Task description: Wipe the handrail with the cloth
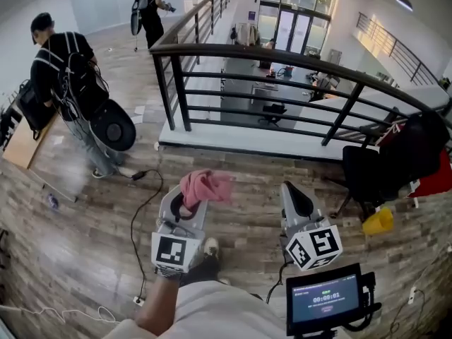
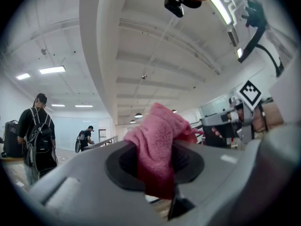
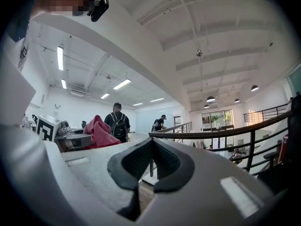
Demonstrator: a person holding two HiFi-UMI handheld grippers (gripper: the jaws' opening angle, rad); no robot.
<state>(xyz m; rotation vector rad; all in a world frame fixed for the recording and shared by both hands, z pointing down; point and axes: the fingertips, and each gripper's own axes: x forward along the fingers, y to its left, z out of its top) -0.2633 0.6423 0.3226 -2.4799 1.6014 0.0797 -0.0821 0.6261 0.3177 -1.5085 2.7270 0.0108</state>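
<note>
Handrail (image 1: 296,56): dark curved top rail on the balcony railing, across the wooden floor (image 1: 85,210) from the person. It's well apart from both tools and nothing is touching it.
Cloth (image 1: 206,186): pink and bunched up, pinched in the left hand-held gripper (image 1: 188,203) with most of it flopping out past the tips. So it's up in the air in front of the person, nowhere near the rail.
Left grip: clamped on the cloth. The left gripper view shows the fabric squeezed right between the pads.
Right hand-held gripper (image 1: 295,198): jaws together with nothing in them; its own view just looks past the pads at the railing. It's held just beside the left one.
Step in hand: looks to me like the carry/approach bit. The cloth is secured and wiping isn't under way.
Next move: I'd guess close the gap to the railing, lift the left tool so the loose bunch lands on top of the rail, then drag along it. The rail bends, so the stroke has to follow the curve and keep pressure on, or the cloth just skims.
Watch out: a cable (image 1: 133,232) trails on the floor just left of the person, easy to snag a foot on.
Background: a person with a backpack (image 1: 67,69) off to the left and another one (image 1: 150,9) further back, both clear of the stretch straight ahead.
</note>
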